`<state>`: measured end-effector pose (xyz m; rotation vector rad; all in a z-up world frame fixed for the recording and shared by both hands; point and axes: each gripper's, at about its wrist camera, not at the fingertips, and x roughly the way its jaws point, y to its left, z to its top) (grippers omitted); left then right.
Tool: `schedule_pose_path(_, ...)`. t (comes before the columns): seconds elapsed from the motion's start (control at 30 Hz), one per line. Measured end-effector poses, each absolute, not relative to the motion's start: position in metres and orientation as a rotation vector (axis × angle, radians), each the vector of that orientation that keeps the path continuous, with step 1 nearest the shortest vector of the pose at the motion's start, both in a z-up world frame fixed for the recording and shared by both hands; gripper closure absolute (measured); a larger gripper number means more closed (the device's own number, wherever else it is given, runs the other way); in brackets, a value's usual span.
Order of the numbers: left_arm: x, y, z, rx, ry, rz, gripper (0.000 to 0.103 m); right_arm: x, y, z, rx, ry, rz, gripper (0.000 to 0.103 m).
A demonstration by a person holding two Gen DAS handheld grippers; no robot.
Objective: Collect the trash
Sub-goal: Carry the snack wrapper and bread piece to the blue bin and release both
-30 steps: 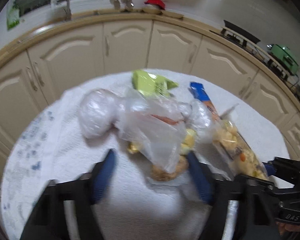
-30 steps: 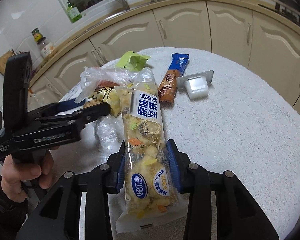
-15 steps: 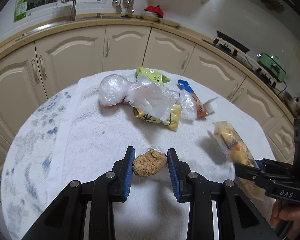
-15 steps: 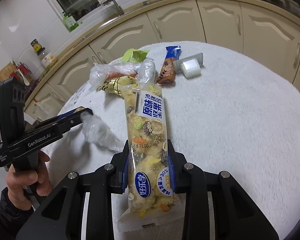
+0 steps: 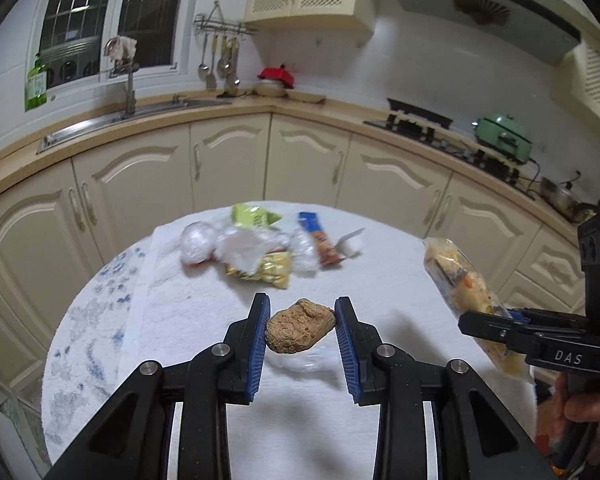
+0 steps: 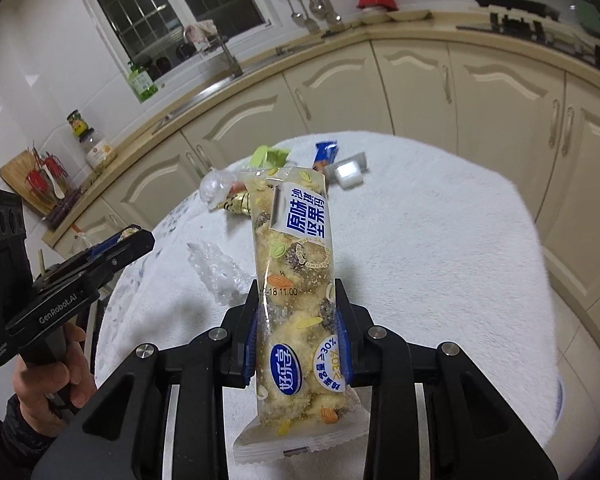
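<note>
Left gripper (image 5: 301, 327) clamping a brown lump (image 5: 300, 326) side to side between its blue pads (image 5: 259, 336), lump lifted clear of the white cloth (image 5: 180, 320) and casting a shadow below; likely pinched at the middle so it cannot roll out. Clear wrap trailing under it at 6 o'clock.

Right gripper (image 6: 296, 334) squeezing a long snack pack (image 6: 294, 280) near its lower end, pads pressing both long edges, pack standing up toward 12 o'clock over the table. Gripping low probably leaves the top heavy and free to swing. In the left view, same pack (image 5: 464, 284) showing at 3 o'clock, held in that gripper (image 5: 496, 320) with a hand (image 5: 588, 412) below it.

Both pieces of trash being carried in the air, presumably toward a bin; no bin or bag showing in either view, so the drop point cannot be told.

Remaining trash lying bunched at 12 o'clock on the cloth: green wrapper (image 5: 252, 216), clear bags (image 5: 236, 246), yellow packet (image 5: 268, 272), blue bar wrapper (image 5: 320, 240), small white tub (image 5: 350, 246). Crumpled clear plastic (image 6: 220, 272) lying apart at 9 o'clock in the right view.

No container holding anything here; collecting seemingly only begun.
</note>
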<state>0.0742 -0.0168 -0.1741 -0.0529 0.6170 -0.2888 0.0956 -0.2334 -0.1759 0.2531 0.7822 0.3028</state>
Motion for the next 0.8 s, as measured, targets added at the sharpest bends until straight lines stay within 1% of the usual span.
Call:
schedule_pose_path(0.47,0.033,-0.123,-0.14,0.007,0.52,-0.5,0.074,0.006,-0.327,-0.125,0.325,0.614,0.095,0.072)
schedule_pose_path(0.63,0.026,-0.166,-0.137,0.031,0.507,-0.585,0.074,-0.032,-0.375,-0.121,0.353,0.579,-0.027,0.072)
schedule_pose_path(0.8,0.026,-0.211,-0.145,0.064,0.527,-0.671,0.074,-0.067,-0.426,-0.127,0.405,0.563,-0.144,0.072)
